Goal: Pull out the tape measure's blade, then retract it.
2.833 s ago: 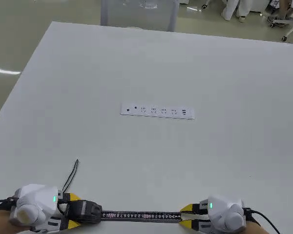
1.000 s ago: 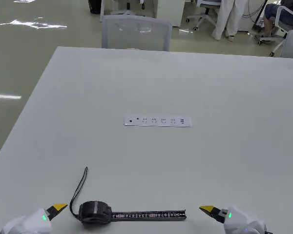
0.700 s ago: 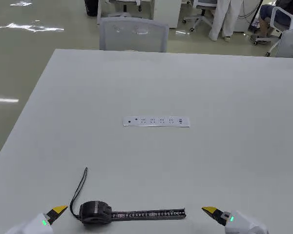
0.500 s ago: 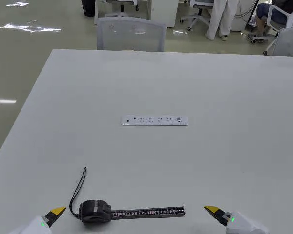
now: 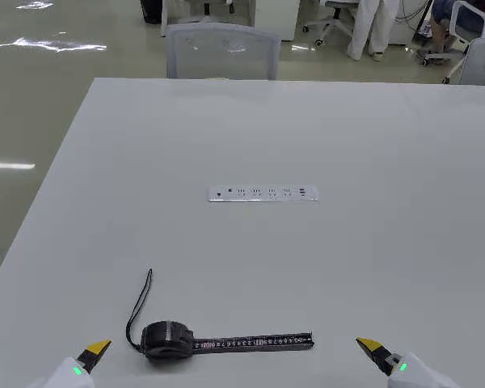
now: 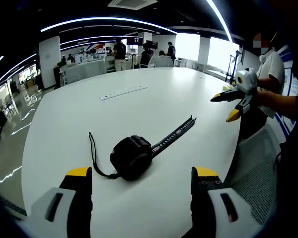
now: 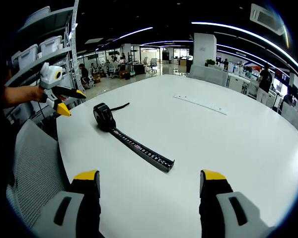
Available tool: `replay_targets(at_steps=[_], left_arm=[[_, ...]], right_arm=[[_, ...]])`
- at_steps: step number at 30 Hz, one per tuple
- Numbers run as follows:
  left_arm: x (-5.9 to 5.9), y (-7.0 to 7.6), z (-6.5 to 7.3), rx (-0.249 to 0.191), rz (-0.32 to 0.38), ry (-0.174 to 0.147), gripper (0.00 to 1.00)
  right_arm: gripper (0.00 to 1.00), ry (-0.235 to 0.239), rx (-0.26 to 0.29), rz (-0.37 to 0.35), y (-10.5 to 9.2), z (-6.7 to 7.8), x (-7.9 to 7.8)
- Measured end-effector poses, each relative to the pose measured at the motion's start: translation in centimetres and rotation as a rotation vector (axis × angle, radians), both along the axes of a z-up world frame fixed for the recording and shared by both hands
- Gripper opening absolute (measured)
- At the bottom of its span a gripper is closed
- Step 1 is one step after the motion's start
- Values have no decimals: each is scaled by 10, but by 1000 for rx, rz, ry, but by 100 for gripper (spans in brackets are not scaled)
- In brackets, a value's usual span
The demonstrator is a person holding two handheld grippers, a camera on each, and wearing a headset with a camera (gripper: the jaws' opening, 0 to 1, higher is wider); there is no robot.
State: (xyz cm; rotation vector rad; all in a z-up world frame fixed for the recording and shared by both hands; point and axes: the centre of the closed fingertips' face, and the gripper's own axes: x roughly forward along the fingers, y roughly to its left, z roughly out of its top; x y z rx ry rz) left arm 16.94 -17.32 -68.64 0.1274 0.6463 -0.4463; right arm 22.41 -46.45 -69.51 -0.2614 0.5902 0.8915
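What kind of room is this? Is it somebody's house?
Probably not a house; it looks like a big open office or lab. A large white table has a socket strip set into it, an office chair stands behind it, and shelves hold plastic bins.

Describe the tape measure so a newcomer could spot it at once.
On the big white table, look near its front edge, closer than the flat white power strip at centre. The tape measure is the round black case there, with a thin wrist loop on one side and a dark numbered blade lying out on the other.
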Motion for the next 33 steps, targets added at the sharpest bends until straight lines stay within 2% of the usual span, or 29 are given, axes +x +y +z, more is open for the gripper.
replay_targets(at_steps=[4, 8, 17, 25, 33], left_arm=[[0, -1, -1, -12, 52, 1, 87], [-2, -4, -2, -14, 71, 3, 91], [-7, -12, 3, -23, 53, 7, 99], [-12, -15, 4, -40, 36, 13, 99], [-15, -15, 2, -54, 77, 12, 99]], right_arm=[[88, -2, -7, -9, 3, 0, -4], [90, 6, -5, -12, 6, -2, -9], [94, 14, 23, -31, 9, 3, -15], [96, 10, 33, -28, 14, 7, -18], [96, 12, 35, -27, 16, 9, -20]])
